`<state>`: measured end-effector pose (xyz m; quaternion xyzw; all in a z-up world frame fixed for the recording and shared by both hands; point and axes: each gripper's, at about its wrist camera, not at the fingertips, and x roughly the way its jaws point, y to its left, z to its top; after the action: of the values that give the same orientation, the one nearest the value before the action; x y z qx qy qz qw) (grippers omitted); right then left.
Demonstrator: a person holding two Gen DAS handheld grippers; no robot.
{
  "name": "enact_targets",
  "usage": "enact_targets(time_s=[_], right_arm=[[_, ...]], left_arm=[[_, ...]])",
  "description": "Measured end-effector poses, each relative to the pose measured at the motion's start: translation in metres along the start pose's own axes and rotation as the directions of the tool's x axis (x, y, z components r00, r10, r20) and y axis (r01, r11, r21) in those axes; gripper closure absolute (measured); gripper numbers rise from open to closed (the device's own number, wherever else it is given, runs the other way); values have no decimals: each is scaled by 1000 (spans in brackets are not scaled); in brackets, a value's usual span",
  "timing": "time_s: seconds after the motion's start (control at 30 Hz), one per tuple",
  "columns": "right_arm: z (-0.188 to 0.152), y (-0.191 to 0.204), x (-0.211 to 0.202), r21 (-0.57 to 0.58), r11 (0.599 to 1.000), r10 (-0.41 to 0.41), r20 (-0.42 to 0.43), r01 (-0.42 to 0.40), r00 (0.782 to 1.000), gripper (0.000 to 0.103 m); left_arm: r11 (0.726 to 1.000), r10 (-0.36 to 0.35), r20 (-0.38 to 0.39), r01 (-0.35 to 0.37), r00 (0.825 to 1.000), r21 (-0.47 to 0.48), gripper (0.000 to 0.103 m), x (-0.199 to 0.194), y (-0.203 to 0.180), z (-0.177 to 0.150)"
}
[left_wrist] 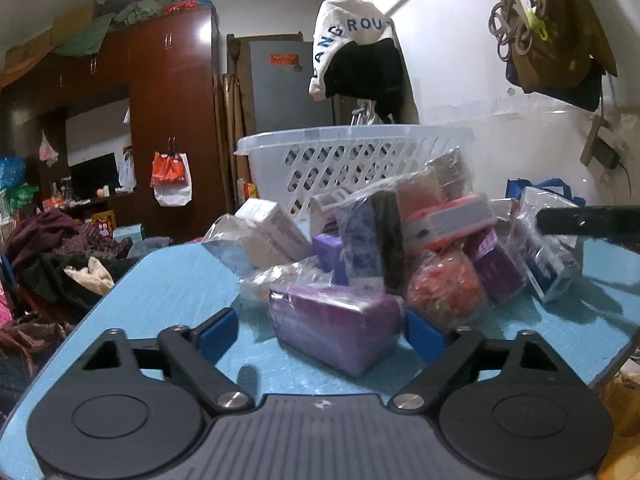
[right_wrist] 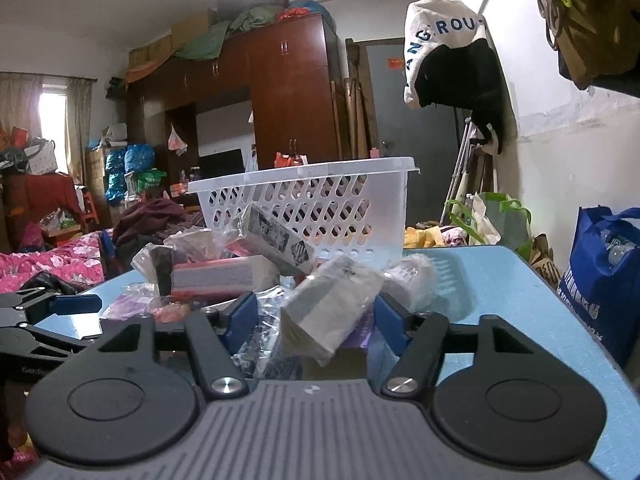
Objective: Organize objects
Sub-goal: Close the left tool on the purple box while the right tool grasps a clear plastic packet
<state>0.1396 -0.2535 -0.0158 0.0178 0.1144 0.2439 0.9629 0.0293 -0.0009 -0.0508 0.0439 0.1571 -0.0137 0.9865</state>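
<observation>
A heap of plastic-wrapped boxes and packets [left_wrist: 420, 236] lies on the blue table [left_wrist: 160, 292] in front of a white slotted basket [left_wrist: 352, 148]. My left gripper [left_wrist: 320, 336] is open around a purple box [left_wrist: 336, 328]. Its right pad is at the box's edge, while a gap shows at the left pad. In the right wrist view, my right gripper [right_wrist: 316, 318] stands around a tilted grey wrapped box [right_wrist: 328, 308]. The right pad is against that box, and the left pad is only at the loose clear wrap. The left gripper's fingers [right_wrist: 76, 304] show at that view's left edge.
The basket [right_wrist: 304, 184] stands at the table's far side. A blue bag [right_wrist: 600, 276] sits off the table's right edge. Clothes hang on the right-hand wall [right_wrist: 448, 52]. A bed with piled clothes [right_wrist: 52, 260] lies to the left, with brown wardrobes [right_wrist: 288, 92] behind.
</observation>
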Motion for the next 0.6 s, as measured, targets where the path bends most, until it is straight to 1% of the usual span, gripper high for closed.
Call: enact_targets(time_s=[0.03,0.1,0.17,0.23,0.27,0.33,0.37,0.4,0.47,0.53,0.6], right_arm=[[1,-1,-1,5,1000,2,3,-2,1000,46],[2,-4,-3,13,1000,7,3,-7,1000,51],[2,-6,-2,20,1000,9,2,-9,1000,55],[2,-7,-2,18,1000,11,2,-11,1000,57],[2,-6,-2,14,1000,9,3,-9,1000,59],[2,-5,-4,7,1000,5,6,-5,1000,63],[2,-5,-5,6,1000,6,8,-6,1000,67],[2,-5,-5,6,1000,10,8,-10,1000,68],[3,-6,-7,8,1000,11,15,-11,1000,68],[4,-8,-7,6,1000,11,20,-11,1000,68],[4,-8,-8,3,1000,12,22,-12,1000,68]], left_arm=[[1000,-10,-11,10,1000,-10,15,2,1,0],[1000,-18,-16,18,1000,0,15,3,-3,1],[1000,4,-17,-4,1000,27,15,3,-9,1],[999,15,-12,-14,1000,39,17,3,-13,1],[999,17,-8,-16,1000,33,29,3,-11,1],[1000,-5,14,5,1000,-19,43,-1,-3,0],[999,-7,23,8,1000,-33,45,-2,0,1],[999,-6,42,8,999,-41,45,-5,4,0],[999,2,74,1,997,-38,49,-10,8,0],[999,6,103,-2,995,-43,50,-15,13,-1],[999,-3,107,8,994,-40,50,-15,14,0]])
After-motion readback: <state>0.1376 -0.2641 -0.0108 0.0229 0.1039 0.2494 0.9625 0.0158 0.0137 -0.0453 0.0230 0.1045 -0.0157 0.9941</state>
